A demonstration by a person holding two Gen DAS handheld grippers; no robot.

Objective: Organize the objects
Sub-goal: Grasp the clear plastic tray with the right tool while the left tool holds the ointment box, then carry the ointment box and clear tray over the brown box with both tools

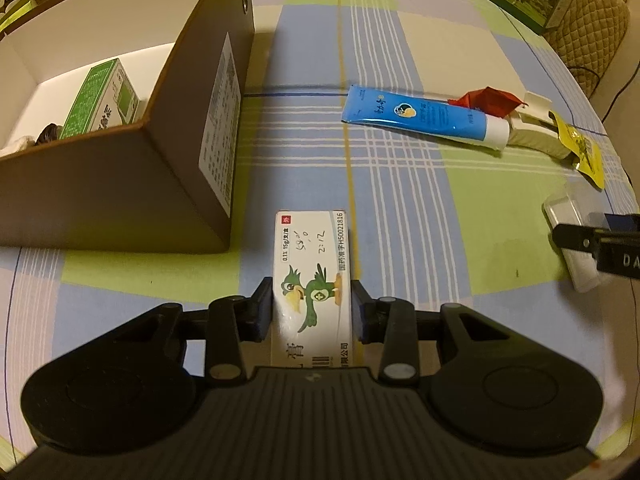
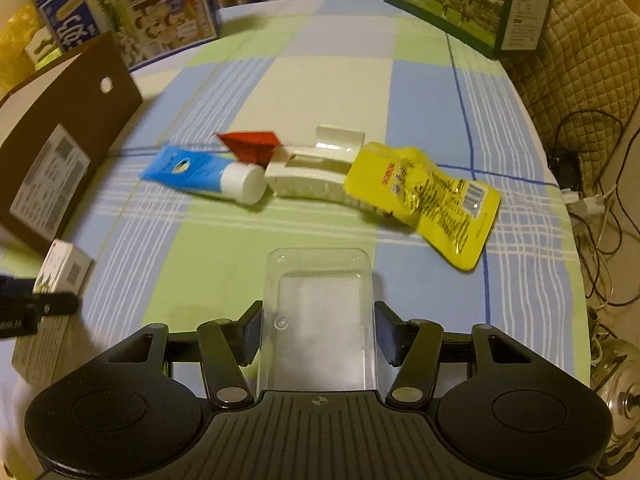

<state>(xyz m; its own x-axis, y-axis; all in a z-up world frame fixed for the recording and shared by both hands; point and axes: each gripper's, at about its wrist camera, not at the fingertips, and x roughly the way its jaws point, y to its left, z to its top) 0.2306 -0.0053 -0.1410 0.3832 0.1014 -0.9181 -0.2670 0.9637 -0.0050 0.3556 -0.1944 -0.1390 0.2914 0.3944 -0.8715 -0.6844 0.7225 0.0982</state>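
Left wrist view: the left gripper point(image 1: 312, 312) is clenched on a white carton point(image 1: 312, 276) with a green bird printed on it. The fingers point(image 1: 262, 310) press its two long sides, so its long axis runs straight ahead, out of the fingers toward frame centre. The brown box point(image 1: 120, 184) fills the upper left; its open top shows a green packet point(image 1: 102, 98) already inside. The near corner of the box sits just left of the carton's far end, so the carton has to go up and left over the wall to get in. A blue tube point(image 1: 424, 118) lies crosswise in the upper right of the checked surface point(image 1: 400, 220), with a red paper piece point(image 1: 486, 100) and a yellow pouch point(image 1: 582, 148) beyond its cap. The right gripper shows at the right edge.

Right wrist view: the right gripper point(image 2: 318, 334) is grasping a clear case point(image 2: 318, 320), held by its long sides and pointing forward in the lower centre. The tube, a white holder point(image 2: 316, 176) and the pouch lie in a row across mid-frame, ahead of the case and apart from it. The box stands at the left edge, well to the left of this gripper, with the carton at lower left beside it. By my reading, the left hand is much the nearer to the box and should drop first.
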